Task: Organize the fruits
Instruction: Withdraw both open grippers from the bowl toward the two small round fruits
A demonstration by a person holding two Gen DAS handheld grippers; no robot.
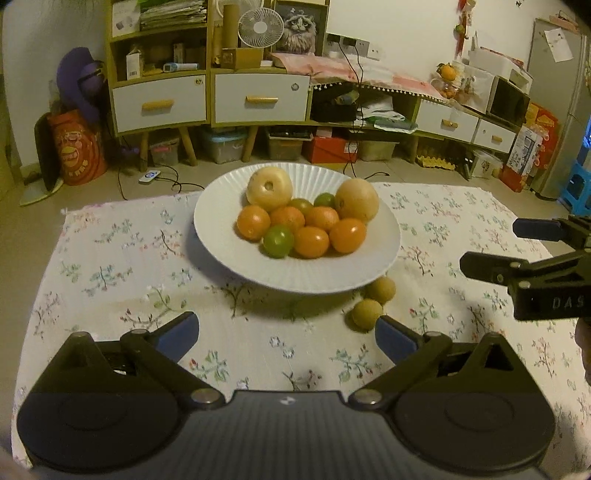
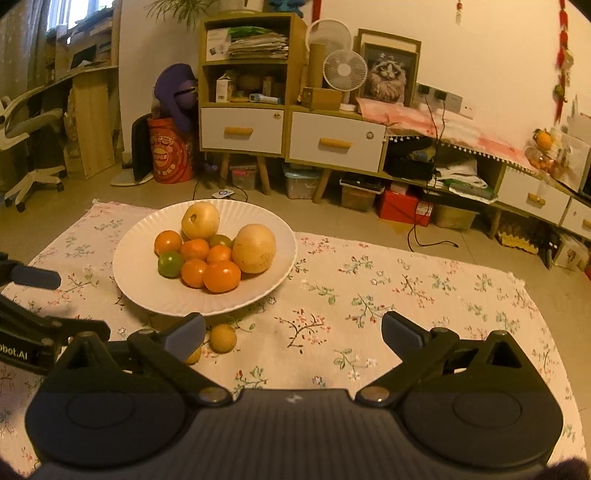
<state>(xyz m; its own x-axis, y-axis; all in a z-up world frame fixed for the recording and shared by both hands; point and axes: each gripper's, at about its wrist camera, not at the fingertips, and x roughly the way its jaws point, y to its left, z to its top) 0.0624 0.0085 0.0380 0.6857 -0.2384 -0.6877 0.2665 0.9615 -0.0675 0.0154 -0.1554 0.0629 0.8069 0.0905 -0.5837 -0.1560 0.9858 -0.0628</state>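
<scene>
A white ribbed plate (image 1: 229, 236) (image 2: 147, 291) stands on the flowered cloth. It holds two large pale yellow fruits (image 1: 269, 186) (image 2: 254, 248), several oranges (image 1: 348, 235) (image 2: 221, 276) and green citrus (image 1: 278, 240) (image 2: 170, 263). Two small brown fruits (image 1: 380, 290) (image 1: 366, 314) lie on the cloth by the plate's near right rim; in the right wrist view one (image 2: 222, 338) shows whole and the other (image 2: 194, 356) is half hidden behind a finger. My left gripper (image 1: 285, 325) (image 2: 70, 302) is open and empty in front of the plate. My right gripper (image 2: 293, 326) (image 1: 495, 245) is open and empty, to the right of the plate.
The flowered cloth (image 1: 110, 280) covers the low table. Beyond it are the tiled floor, a wooden cabinet with white drawers (image 1: 159, 103), storage boxes, cables and a fan (image 1: 260, 27). An office chair (image 2: 29, 147) stands far left.
</scene>
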